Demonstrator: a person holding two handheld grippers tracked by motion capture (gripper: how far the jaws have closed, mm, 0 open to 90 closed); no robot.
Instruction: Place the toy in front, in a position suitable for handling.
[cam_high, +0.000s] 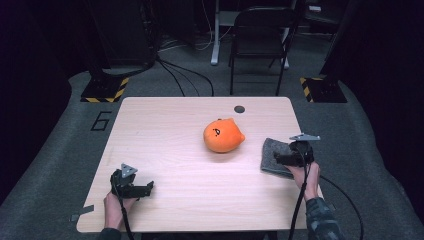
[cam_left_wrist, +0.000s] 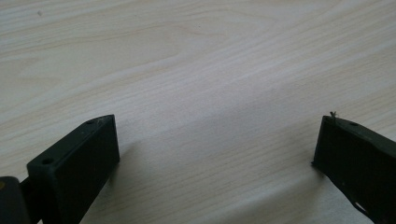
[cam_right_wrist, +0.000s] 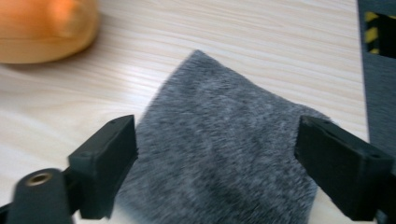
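An orange plush toy (cam_high: 223, 135) with a small dark face lies near the middle of the wooden table (cam_high: 165, 140). A folded grey felt cloth (cam_high: 274, 156) lies flat by the table's right edge. My right gripper (cam_high: 278, 159) hovers over this cloth, open, its jaws spread wide above the grey cloth (cam_right_wrist: 224, 140) with nothing between them; the orange toy (cam_right_wrist: 44, 28) sits at the upper left of that view. My left gripper (cam_high: 148, 188) rests low at the table's front left, open over bare wood (cam_left_wrist: 210, 93).
A small dark round disc (cam_high: 239, 109) sits near the table's far edge. Beyond the table stand a black chair (cam_high: 260, 40), floor cables and yellow-black striped bases (cam_high: 105, 90). Grey carpet surrounds the table.
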